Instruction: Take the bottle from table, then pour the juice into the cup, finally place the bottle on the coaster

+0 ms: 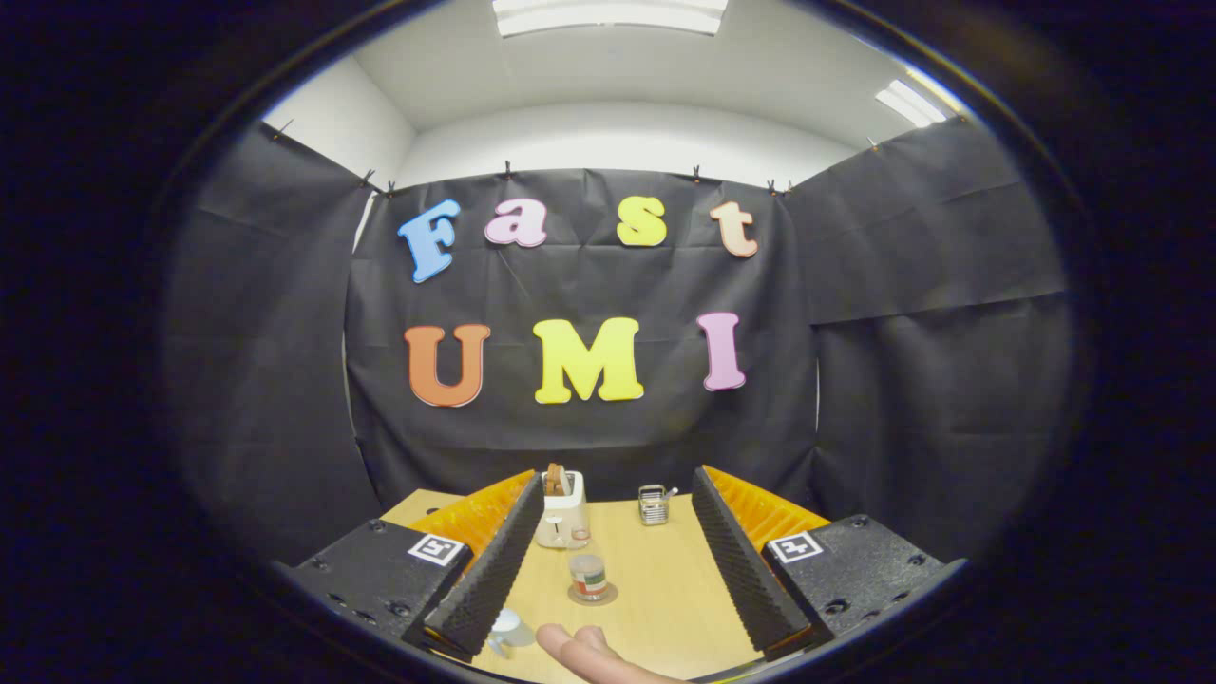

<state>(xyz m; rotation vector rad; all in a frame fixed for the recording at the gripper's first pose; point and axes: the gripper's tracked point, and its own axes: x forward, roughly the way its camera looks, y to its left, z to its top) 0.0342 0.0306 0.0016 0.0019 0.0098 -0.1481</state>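
Note:
A small bottle [589,575] with a red and green label stands upright on a round coaster [593,597] on the wooden table [665,589]. In this view it lies between my two fingers, well below them. A small pale cup [506,627] sits on the table close to the inner side of the left finger [494,570]. My gripper [617,480] is held above the table, open wide, with nothing pressed between its fingers.
At the table's far side, near the left fingertip, stands a cream toaster [562,518] with bread in it. A small wire basket [654,505] is to its right. A person's fingers [581,651] rest at the near table edge. Black cloth walls surround the table.

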